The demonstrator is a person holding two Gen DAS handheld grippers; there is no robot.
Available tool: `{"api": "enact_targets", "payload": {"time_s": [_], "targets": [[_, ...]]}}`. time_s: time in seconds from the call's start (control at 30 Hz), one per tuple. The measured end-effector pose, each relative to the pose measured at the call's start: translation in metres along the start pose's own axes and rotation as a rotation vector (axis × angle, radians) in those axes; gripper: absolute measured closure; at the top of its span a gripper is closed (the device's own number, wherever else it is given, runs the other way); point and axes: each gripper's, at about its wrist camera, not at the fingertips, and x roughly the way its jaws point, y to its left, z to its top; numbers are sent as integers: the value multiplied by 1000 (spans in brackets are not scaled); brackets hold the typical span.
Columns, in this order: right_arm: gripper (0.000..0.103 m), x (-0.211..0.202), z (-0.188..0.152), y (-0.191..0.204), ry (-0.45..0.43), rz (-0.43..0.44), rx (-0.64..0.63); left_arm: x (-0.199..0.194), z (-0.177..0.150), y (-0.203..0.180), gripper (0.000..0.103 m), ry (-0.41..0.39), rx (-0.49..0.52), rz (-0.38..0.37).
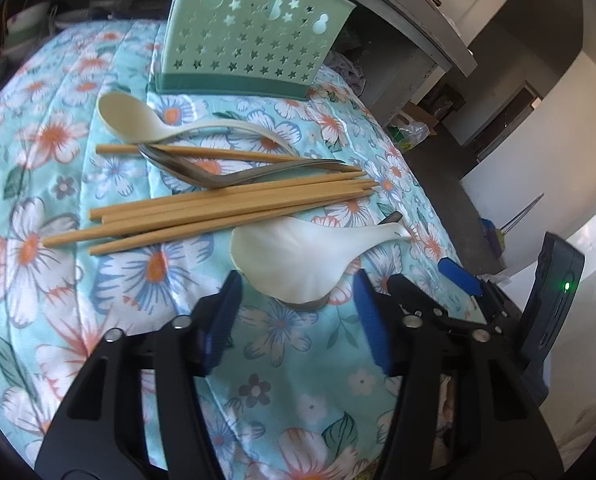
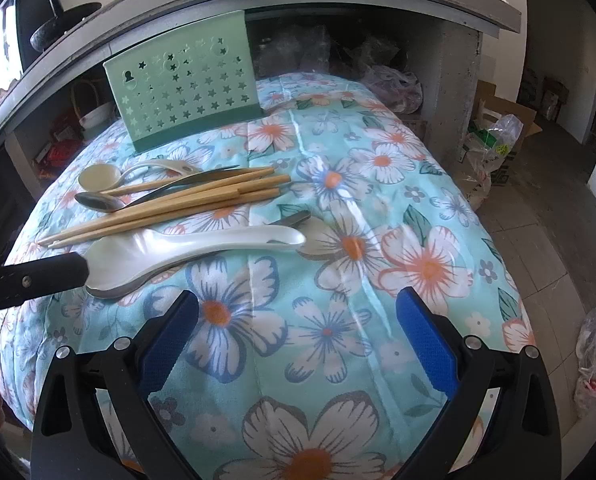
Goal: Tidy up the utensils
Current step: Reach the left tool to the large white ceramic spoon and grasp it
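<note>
The left gripper (image 1: 298, 308) stands about half open, its blue pads either side of the bowl of the white rice spoon (image 1: 298, 256) but not pressing on it; nothing is held yet. It points steeply down at the spoon's broad end, which looks like a line-up for a pinch across the bowl. The right gripper (image 2: 298, 344) is spread wide and empty over bare floral tablecloth (image 2: 377, 208), well clear of the pile, probably kept aside so the two tools do not meet.

The utensils lie in a loose heap toward the left half of the cloth as the right wrist view shows it. The rice spoon is the nearest piece, its handle running toward the cloth's middle. A metal piece lies partly under it: a rim shows below the bowl and a flat grey end (image 2: 296, 218) beyond the handle. Behind it the wooden chopsticks (image 1: 218, 208) lie roughly parallel, a steel spoon (image 1: 218, 176) crossing them, and a cream ladle-shaped spoon (image 1: 134, 118) sits farthest back.

The green utensil holder (image 1: 254, 40), with star cut-outs, stands upright at the far edge of the cloth, just behind the pile. It appears empty, so the sorting seems barely begun.
</note>
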Motion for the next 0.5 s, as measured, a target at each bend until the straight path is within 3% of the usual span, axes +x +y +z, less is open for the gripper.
{"api": "enact_targets", "payload": {"time_s": [0.2,0.5], "targets": [[6,5,-2,-3,20,17,20,11,4,24,79,23,-150,-36],[6,-4,-3,4,11,28,24,23,12,34,80,27,-225,-57]]}}
